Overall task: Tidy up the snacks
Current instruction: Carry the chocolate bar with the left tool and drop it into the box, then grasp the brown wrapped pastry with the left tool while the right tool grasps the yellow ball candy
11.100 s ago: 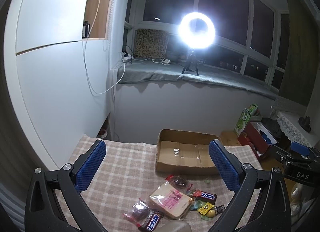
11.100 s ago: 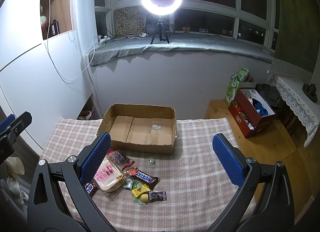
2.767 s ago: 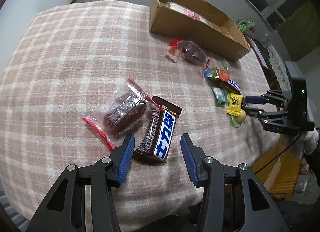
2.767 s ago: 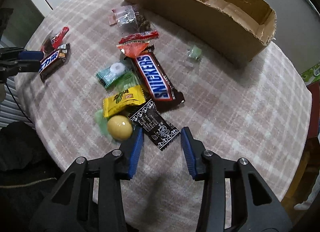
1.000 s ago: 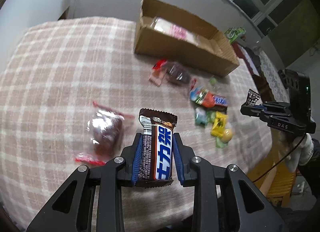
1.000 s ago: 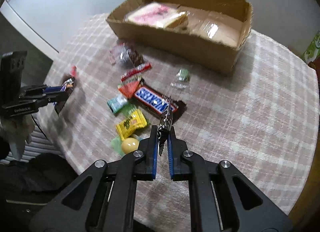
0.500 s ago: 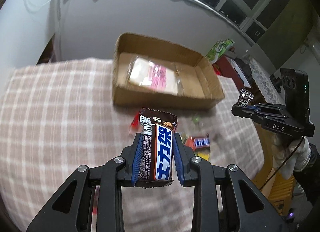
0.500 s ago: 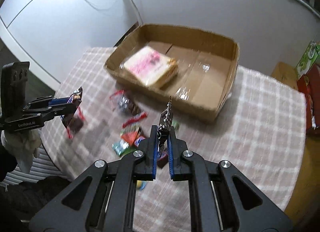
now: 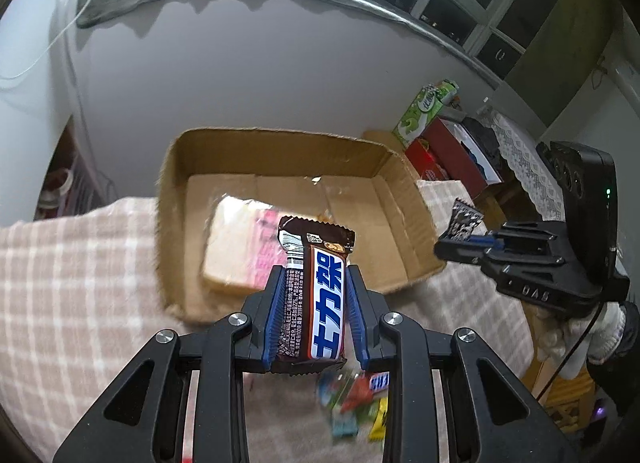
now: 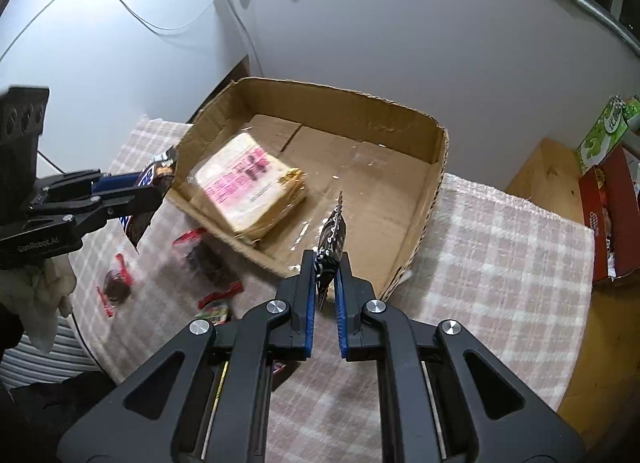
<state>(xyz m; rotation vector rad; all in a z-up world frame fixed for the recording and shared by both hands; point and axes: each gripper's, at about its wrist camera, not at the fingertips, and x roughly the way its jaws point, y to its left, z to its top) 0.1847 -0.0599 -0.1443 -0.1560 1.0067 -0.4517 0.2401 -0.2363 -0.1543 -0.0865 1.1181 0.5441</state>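
My left gripper (image 9: 316, 283) is shut on a brown chocolate bar (image 9: 316, 295) with a blue and white label, held upright just in front of the open cardboard box (image 9: 172, 167). A wrapped sandwich (image 9: 240, 243) with a pink label lies in the box's left half. My right gripper (image 10: 325, 275) is shut on a small black sachet (image 10: 330, 247) with white print, held on edge over the box's near wall (image 10: 240, 241). In the left wrist view the right gripper (image 9: 460, 239) hangs by the box's right end. In the right wrist view the left gripper (image 10: 152, 187) sits at the box's left corner.
Loose snacks stay on the checked tablecloth (image 10: 500, 263): two red-ended clear packets (image 10: 208, 263) (image 10: 114, 287) and blurred sweets (image 9: 356, 403) near the front. Right of the table stand a red box (image 10: 608, 215) and a green carton (image 9: 424, 111). A grey wall rises behind the box.
Both grippers have risen and moved from over the loose snacks toward the cardboard box, each keeping its grip; the box now fills the middle of both views.
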